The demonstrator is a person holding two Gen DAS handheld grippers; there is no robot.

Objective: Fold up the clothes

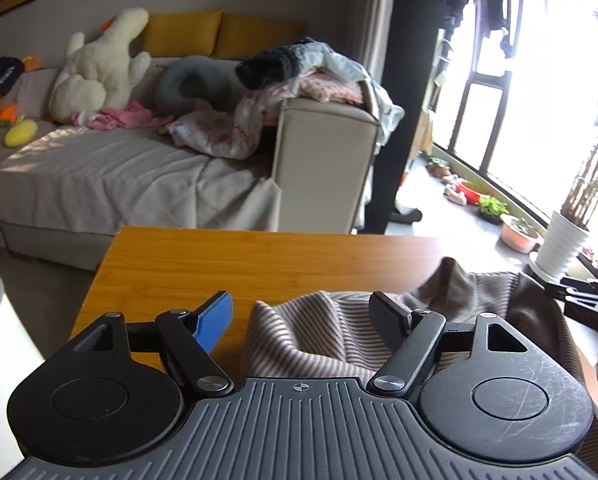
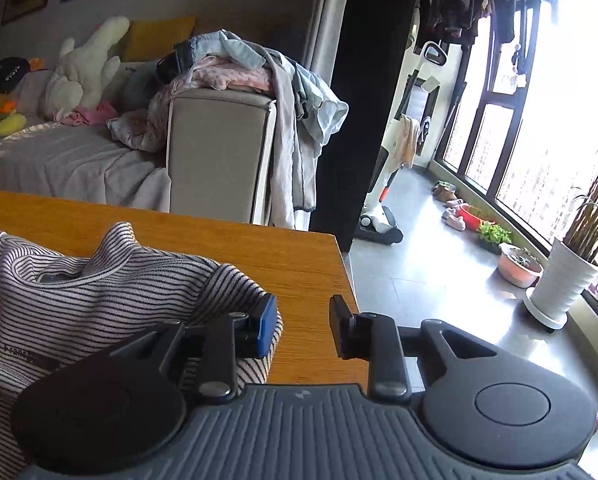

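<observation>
We've got a striped top bunched on the table, thin dark stripes on a pale ground, w/ a curved band like a neckline ridged up near its middle and a line of small dark lettering at approx 8 o'clock in the right wrist view. It's rumpled, folds standing up, so which way it points we can't tell; the heap's long axis looks to run approx 9-to-3 along the table's near edge. In the left wrist view the same top sits between our fingers & spreads off toward 3 o'clock, one peak poking up. Our left claw is spread wide, blue pad at 9, black pad at 3, cloth lying in the gap but not pinched. Our right claw is parted too, nothing btwn the pads but bare wood; its blue pad is touching the top's right edge. Behind, at 12 o'clock, a sofa w/ a clothes pile on its arm.
</observation>
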